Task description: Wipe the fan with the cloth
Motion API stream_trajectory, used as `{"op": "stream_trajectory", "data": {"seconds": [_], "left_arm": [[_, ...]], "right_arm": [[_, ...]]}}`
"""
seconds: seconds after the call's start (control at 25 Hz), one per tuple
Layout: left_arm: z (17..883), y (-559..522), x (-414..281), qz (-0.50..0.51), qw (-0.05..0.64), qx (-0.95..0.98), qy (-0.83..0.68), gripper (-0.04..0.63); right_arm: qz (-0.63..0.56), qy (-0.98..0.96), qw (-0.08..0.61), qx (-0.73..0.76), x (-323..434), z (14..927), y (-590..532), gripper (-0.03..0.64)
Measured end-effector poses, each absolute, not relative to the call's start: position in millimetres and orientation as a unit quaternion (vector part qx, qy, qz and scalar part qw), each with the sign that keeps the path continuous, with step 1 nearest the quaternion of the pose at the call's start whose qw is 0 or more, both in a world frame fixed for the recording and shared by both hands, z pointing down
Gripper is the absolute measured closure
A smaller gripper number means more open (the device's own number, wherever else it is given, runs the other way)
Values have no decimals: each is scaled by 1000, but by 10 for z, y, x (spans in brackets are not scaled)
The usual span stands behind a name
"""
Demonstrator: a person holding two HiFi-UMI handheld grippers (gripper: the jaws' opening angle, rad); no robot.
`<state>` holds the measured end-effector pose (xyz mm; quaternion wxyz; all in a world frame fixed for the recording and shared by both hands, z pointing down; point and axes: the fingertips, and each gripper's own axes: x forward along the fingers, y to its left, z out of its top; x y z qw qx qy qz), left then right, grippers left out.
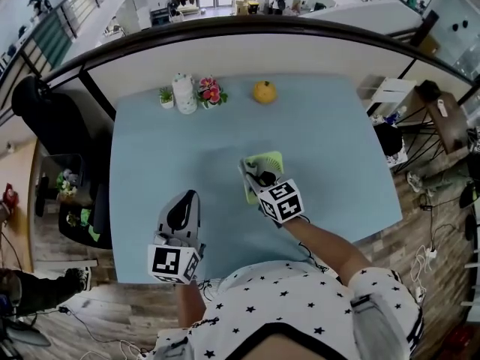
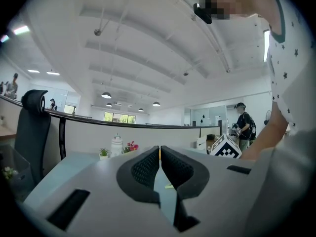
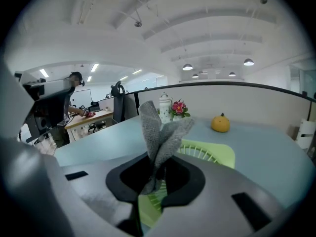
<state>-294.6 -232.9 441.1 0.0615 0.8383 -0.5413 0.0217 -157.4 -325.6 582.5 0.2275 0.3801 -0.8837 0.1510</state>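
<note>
While the right gripper (image 3: 157,169) pinches the grey knitted cloth (image 3: 159,130) just above the flat lime-green plastic fan (image 3: 210,153) ahead of its jaws, dipping the loose fold onto it and sweeping lightly seems best, the left gripper (image 2: 160,163) idle, jaws pressed together.

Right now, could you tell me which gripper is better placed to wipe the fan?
The right gripper: it is shut on the cloth, right at the fan. The left gripper is shut, empty and apart from it.
</note>
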Motion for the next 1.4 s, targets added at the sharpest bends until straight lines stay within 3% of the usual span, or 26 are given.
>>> {"op": "stream_trajectory", "data": {"seconds": [0.48, 1.4], "left_arm": [[4408, -2329, -2962, 23, 63, 833, -548, 561], [4347, -2358, -2863, 27, 53, 851, -522, 561]], "right_arm": [[165, -879, 219, 391, -1414, 5784, -3379, 568], [209, -811, 193, 511, -399, 5895, -3594, 565]]}}
